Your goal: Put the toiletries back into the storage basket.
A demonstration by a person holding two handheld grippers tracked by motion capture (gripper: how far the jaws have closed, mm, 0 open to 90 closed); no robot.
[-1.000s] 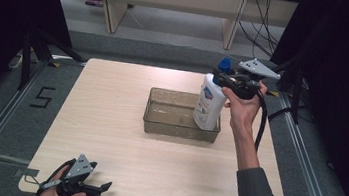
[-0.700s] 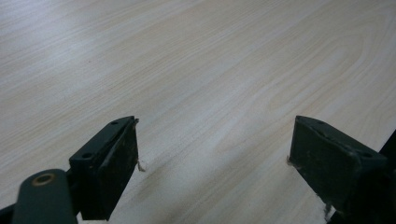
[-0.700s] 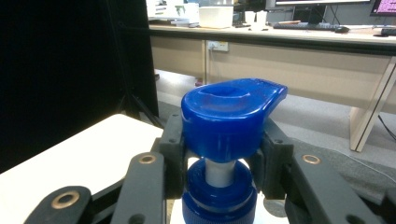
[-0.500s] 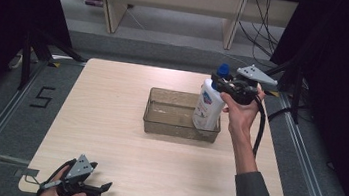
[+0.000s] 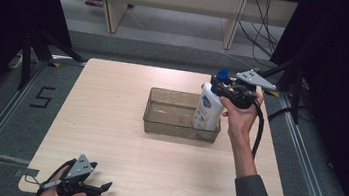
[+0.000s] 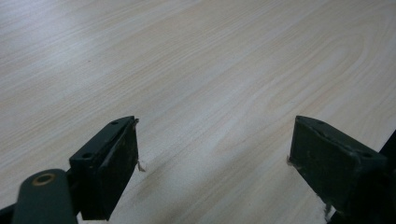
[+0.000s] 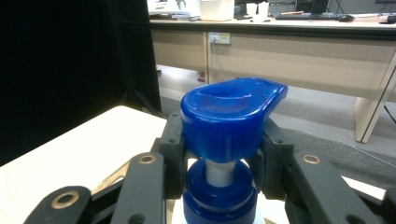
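The right gripper [image 7: 219, 154] had its two black jaws clamped from either side on the neck of the pump bottle [image 5: 209, 107], just under the blue pump head [image 7: 231, 116], so the bottle's long axis ran straight down from the grip, upright or very nearly so. In the high view that gripper [image 5: 224, 87] sat at the top of the white bottle, whose lower part reached down at the right end of the clear bin [image 5: 154, 122]; whether its base already rested on the bin's floor or was a little above it could not be told. The coming move seemed to turn on this vertical line: the bottle stood over the bin's right end, close to its right wall, so a straight drop or lift along its own axis looked the safest path, and any sideways drift would likely knock the wall. The bin lay at the middle of the table [image 5: 109, 120], toward the far side. The left gripper [image 5: 100, 189] rested at the near left edge, well apart from bin and bottle, its jaws spread wide with nothing between them over bare wood [image 6: 210, 84]. The right hand [image 5: 238, 118] was therefore by far the nearer.
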